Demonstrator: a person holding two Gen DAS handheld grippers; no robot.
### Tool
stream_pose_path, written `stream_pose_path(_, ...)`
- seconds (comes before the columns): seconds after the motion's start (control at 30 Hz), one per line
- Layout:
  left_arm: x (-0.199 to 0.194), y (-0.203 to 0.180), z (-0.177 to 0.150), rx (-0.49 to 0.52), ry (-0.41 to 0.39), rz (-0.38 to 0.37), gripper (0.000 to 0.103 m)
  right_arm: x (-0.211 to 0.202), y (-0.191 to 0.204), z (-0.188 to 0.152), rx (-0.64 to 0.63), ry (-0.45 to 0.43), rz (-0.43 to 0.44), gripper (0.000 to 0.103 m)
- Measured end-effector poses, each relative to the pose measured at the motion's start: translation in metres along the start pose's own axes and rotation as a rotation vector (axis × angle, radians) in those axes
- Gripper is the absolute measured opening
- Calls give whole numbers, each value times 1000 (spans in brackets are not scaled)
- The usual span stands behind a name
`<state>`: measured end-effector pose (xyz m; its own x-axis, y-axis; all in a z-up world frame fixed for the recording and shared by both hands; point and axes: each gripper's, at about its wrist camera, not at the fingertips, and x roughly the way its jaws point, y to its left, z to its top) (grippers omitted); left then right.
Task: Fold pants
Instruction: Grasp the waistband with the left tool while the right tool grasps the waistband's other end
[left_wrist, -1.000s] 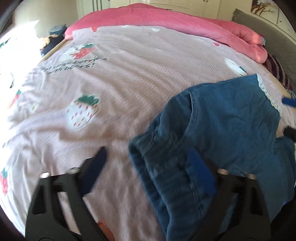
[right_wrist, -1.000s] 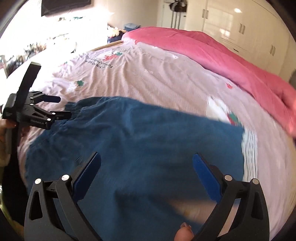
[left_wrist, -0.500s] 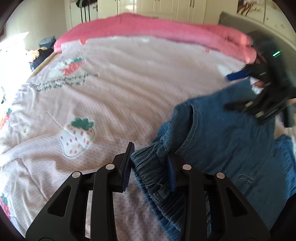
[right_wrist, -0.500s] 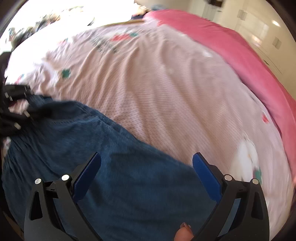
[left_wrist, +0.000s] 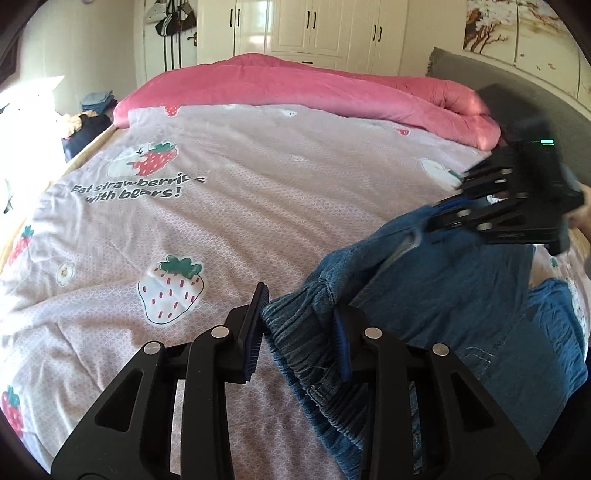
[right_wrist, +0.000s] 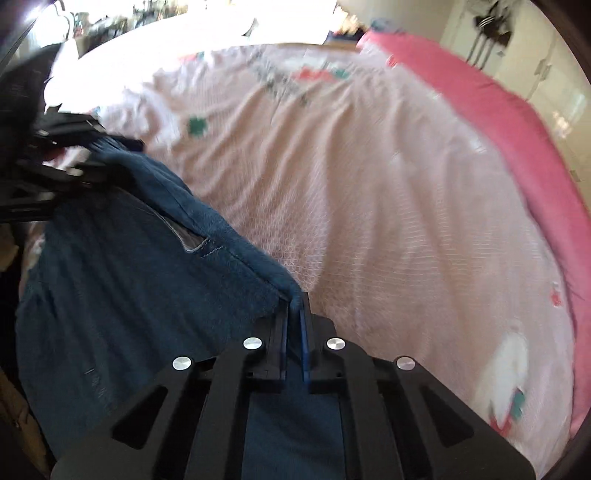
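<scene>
Blue denim pants (left_wrist: 443, 295) lie at the near right of the bed, also seen in the right wrist view (right_wrist: 129, 277). My left gripper (left_wrist: 299, 325) is closed on the gathered elastic waistband (left_wrist: 299, 332), which bunches between its blue pads. My right gripper (right_wrist: 294, 306) is shut on the pants' far edge, pinching a fold of denim. In the left wrist view the right gripper (left_wrist: 436, 221) shows blurred above the pants at right. In the right wrist view the left gripper (right_wrist: 92, 155) is at the far left on the waistband corner.
The bed has a pale pink strawberry-print cover (left_wrist: 240, 221) with a rolled pink duvet (left_wrist: 314, 88) along the far side. A grey headboard (left_wrist: 517, 81) is at right, white wardrobes (left_wrist: 314, 26) behind, and clothes piles (left_wrist: 85, 122) beside the bed's left.
Both grippers went from open to closed on the pants: the left on the waistband, the right on the far edge. The right gripper swung left and the denim lifted.
</scene>
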<state>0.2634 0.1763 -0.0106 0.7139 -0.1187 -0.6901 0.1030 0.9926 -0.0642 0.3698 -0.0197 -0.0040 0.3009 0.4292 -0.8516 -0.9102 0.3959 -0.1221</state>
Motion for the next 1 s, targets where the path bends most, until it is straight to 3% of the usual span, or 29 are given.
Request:
stream_pose_path(0.23,-38,-16,-6,81,-112,-39,24,-86,60,-24,19,-103,-126,4)
stream_pose_path(0.43,-83,-34,-36,185,-178,-78,24,-120,118,-57,88,-134,-104,4)
stream_pose_path(0.63,-121,-65,-82,358,-202,-87,24,-120,167,-101,186,-124,-43,5)
stream_pose_path(0.77,-132,-82,-115,433,-166,-131,24,-114,190,-135,260,-132,-11,5)
stream_pose_path(0.83,-129,-89,-132,478,-128,-102,24,-110,204,-149,278,-129,4,5)
stream_pose_path(1.0,-130,-92,-153,468,-66,-123,25,-86,222,-165,313,-77,25,8)
